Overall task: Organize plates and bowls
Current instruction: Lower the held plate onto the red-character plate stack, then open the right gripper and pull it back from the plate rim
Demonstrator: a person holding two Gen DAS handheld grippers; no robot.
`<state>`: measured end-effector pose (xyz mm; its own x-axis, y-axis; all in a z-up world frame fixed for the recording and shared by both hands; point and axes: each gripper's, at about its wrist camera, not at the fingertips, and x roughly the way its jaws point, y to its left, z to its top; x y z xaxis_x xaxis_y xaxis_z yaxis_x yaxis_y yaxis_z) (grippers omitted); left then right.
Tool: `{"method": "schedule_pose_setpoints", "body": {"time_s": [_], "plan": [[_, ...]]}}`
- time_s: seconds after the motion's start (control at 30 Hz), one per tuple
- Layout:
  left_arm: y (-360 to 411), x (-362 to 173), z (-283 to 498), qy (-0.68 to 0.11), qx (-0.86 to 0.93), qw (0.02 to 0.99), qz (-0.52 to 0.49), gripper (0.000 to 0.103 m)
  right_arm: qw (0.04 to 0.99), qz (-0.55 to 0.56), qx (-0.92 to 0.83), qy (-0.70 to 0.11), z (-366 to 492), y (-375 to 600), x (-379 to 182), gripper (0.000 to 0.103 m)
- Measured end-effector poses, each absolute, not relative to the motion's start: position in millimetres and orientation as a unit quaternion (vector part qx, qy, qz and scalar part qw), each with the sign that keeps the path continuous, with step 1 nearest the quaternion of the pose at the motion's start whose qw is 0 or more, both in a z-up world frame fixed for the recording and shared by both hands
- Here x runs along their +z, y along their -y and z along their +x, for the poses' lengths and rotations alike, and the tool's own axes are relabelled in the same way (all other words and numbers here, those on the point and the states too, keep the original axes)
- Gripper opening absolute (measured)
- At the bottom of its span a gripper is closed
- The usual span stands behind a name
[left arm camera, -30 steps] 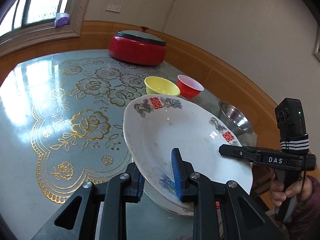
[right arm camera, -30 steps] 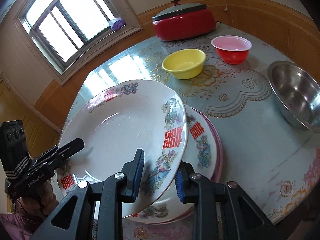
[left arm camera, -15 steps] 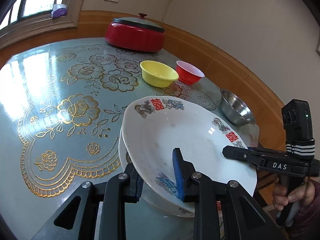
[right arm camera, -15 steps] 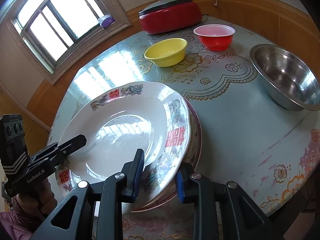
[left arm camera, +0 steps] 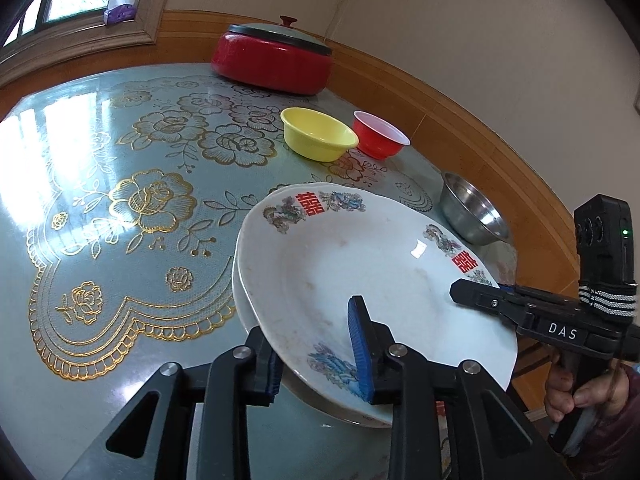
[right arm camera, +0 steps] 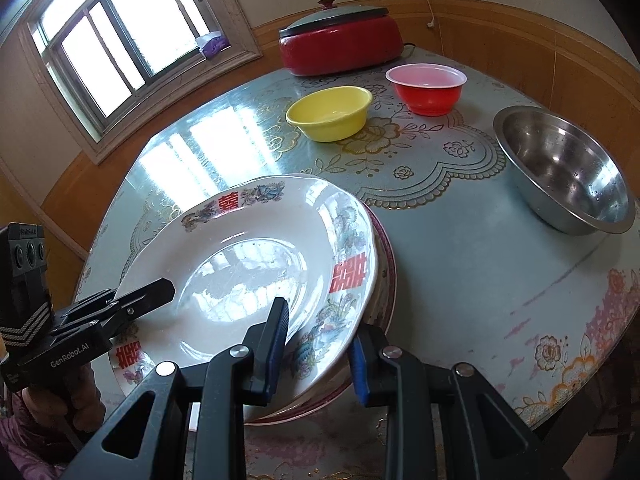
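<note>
A white floral plate (left arm camera: pixel 360 256) with red characters rests on a stack of plates (right arm camera: pixel 386 256) at the table's near edge; it also shows in the right wrist view (right arm camera: pixel 248 264). My left gripper (left arm camera: pixel 316 356) straddles its near rim, jaws around the rim with a gap. My right gripper (right arm camera: pixel 320 340) straddles the opposite rim, jaws apart around it. A yellow bowl (right arm camera: pixel 330 112), a red bowl (right arm camera: pixel 426 88) and a steel bowl (right arm camera: pixel 564 168) stand farther back.
A red lidded electric pot (left arm camera: pixel 276 58) stands at the table's far side by the wall. The round table (left arm camera: pixel 100 168) has a glass top over a gold floral cloth. Wood wainscot runs close behind the bowls.
The white plate has come down from a tilted lift onto the stack. Both grippers' jaws have widened around its rim.
</note>
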<state>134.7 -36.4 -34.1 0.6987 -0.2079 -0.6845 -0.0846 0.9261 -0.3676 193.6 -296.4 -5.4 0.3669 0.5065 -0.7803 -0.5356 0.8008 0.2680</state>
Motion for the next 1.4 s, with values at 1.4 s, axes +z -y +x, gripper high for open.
{"method": "schedule_pose_setpoints", "body": {"time_s": [1.4], "plan": [[35, -32, 115, -0.378, 0.009, 0.912, -0.158, 0.031, 0.867, -0.090, 0.244, -0.426, 180, 289, -11, 0.032]]}}
